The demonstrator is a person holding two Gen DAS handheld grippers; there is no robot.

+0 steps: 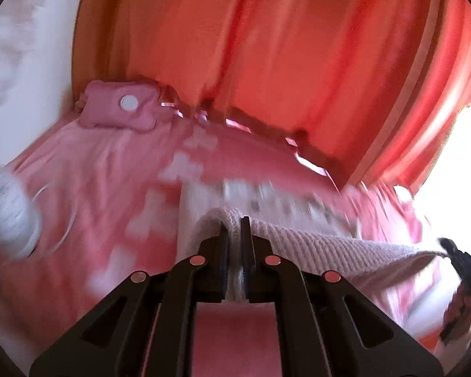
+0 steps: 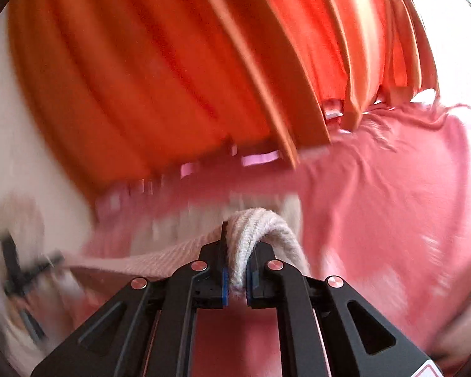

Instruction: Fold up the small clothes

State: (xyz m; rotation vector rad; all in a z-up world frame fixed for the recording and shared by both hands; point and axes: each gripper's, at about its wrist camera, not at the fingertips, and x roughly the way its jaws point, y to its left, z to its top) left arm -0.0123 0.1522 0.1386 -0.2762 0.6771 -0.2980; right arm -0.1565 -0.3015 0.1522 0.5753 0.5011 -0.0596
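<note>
Two black two-finger grippers, left gripper and right gripper, are each clamped nearly shut on an end of one pale pink ribbed knit garment. It hangs stretched between them above the near part of a pink patterned bedsheet, with orange pleated curtains at the far side.

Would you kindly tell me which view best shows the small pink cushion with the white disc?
The left wrist view: the pink cushion lies sharp beneath the orange curtain. The right wrist view doesn't show it.

A pale ribbed knit garment hangs stretched above the pink bed, its edge bunched at each end.
</note>
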